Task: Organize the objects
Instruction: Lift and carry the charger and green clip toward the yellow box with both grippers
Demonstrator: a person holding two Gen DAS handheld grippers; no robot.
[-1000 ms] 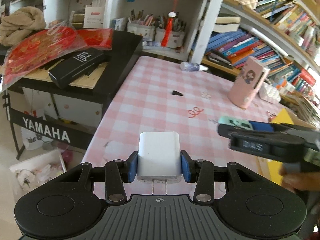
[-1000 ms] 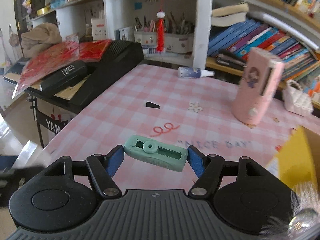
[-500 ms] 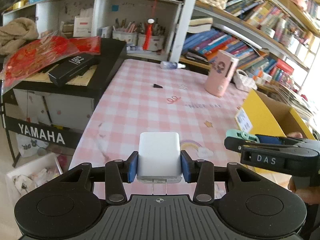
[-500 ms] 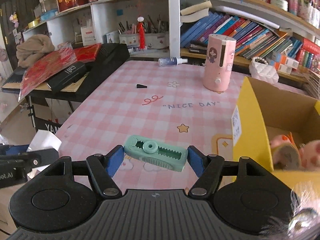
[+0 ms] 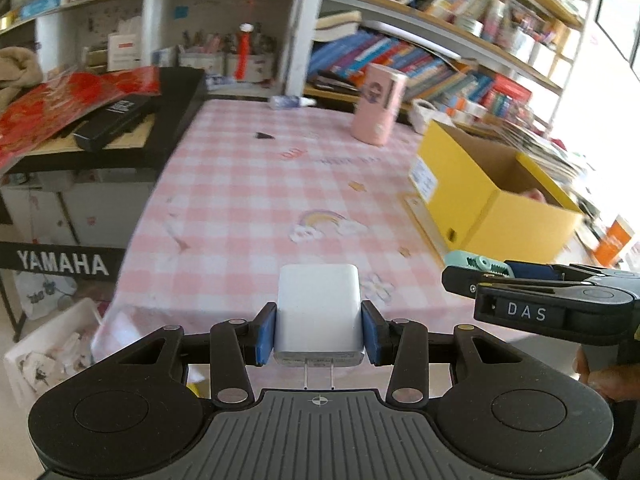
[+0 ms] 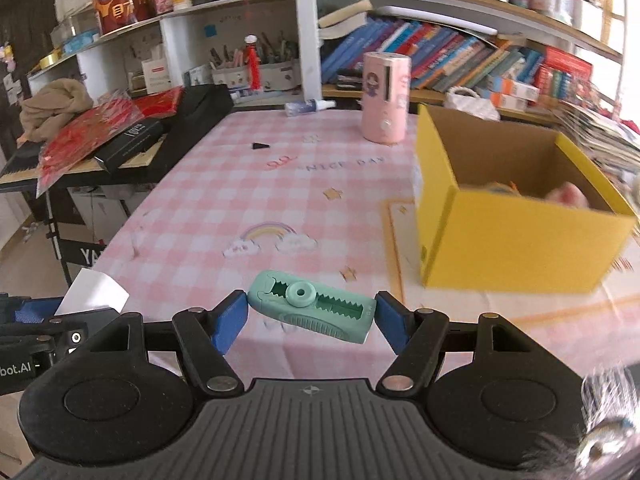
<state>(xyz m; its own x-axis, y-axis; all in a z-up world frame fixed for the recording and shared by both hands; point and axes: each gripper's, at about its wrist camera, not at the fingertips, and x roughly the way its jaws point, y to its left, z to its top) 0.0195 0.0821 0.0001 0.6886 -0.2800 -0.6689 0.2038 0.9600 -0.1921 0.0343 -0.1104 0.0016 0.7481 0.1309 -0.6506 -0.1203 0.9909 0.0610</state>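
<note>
My left gripper point(image 5: 319, 332) is shut on a white plug charger point(image 5: 319, 312), its two prongs pointing back at the camera. My right gripper point(image 6: 311, 316) is shut on a mint-green toothed tool point(image 6: 312, 306), held lengthwise between the blue pads. Both hang over the near edge of the pink checked tablecloth point(image 5: 248, 200). An open yellow cardboard box point(image 6: 516, 216) stands on the table's right side with a few things inside. In the left wrist view the right gripper point(image 5: 476, 270) shows at the right with the green tool point(image 5: 478, 263). The charger point(image 6: 94, 292) also shows at the left of the right wrist view.
A pink cylinder point(image 6: 386, 98) stands at the back of the table, with a small spray bottle point(image 6: 308, 107) and a small black piece point(image 6: 261, 145) near it. A black keyboard stand point(image 5: 60, 264) with red bags is at the left. Bookshelves point(image 6: 460, 52) line the back.
Both grippers have pulled back toward the table's near edge and swung right, so the yellow box has come into view. Each still holds its object.
</note>
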